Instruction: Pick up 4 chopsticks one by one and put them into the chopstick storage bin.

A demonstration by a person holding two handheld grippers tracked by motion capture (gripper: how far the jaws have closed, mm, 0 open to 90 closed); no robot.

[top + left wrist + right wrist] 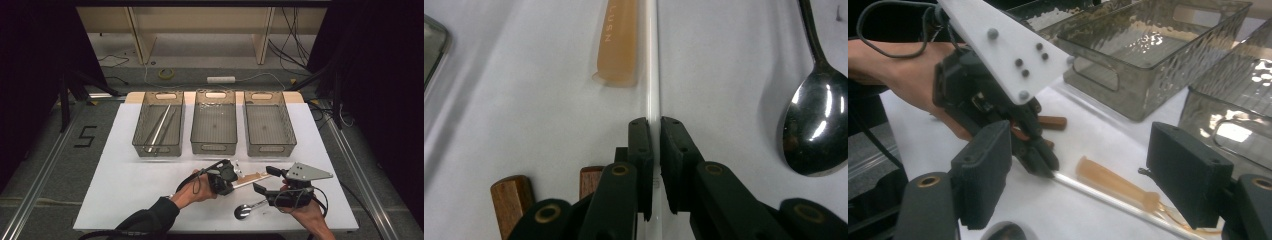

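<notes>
White and thin, a chopstick (653, 75) runs straight ahead from the left claw (656, 131), whose black jaws are pressed together on it, pinching its near stretch just above the bench (524, 100). Just beside the chopstick, to the left ahead of that claw, lies an amber translucent plastic handle (618, 45), nearly parallel with it. Two brown wooden handle ends (511, 197) lie on the bench close by the left jaw. Off to the claw's right rests a steel spoon (819, 125), bowl up, well apart from the chopstick. From the right claw (1080, 175), whose jaws stand spread with nothing between them, the left claw shows just ahead, its tips down on the chopstick. From above, three clear bins (214, 125) stand in a row beyond both claws, the leftmost holding long utensils.
</notes>
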